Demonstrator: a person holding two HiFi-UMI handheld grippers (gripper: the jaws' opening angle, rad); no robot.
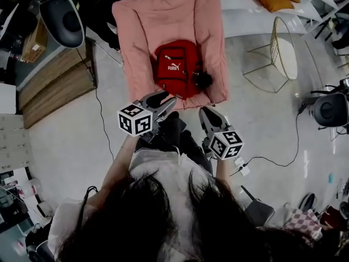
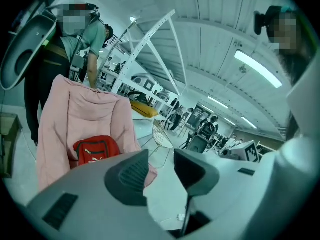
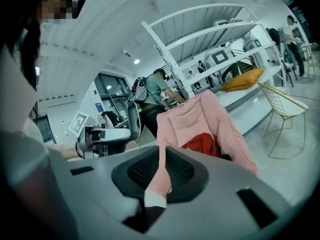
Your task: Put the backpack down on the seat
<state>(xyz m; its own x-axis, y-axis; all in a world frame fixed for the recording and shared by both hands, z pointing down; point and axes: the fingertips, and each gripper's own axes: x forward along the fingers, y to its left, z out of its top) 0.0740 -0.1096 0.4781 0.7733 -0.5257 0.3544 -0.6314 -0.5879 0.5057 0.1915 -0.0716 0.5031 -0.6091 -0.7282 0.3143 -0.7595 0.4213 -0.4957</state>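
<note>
A red backpack (image 1: 175, 70) stands on the seat of a pink padded chair (image 1: 142, 31), a black strap trailing at its right side. Both grippers hang in front of the chair, near the person's body and clear of the bag. My left gripper (image 1: 163, 99) has its jaws apart with nothing between them. In the left gripper view (image 2: 161, 156) the backpack (image 2: 95, 151) lies beyond on the chair (image 2: 85, 119). My right gripper (image 1: 206, 113) is shut and empty. In the right gripper view (image 3: 162, 151) the backpack (image 3: 202, 145) and chair (image 3: 190, 116) are ahead.
A gold wire chair (image 1: 281, 51) stands right of the pink chair. A black office chair (image 1: 62, 18) is at the back left, with a person (image 2: 75, 49) standing behind the pink chair. A cable (image 1: 101, 119) and a power strip (image 1: 240, 165) lie on the floor.
</note>
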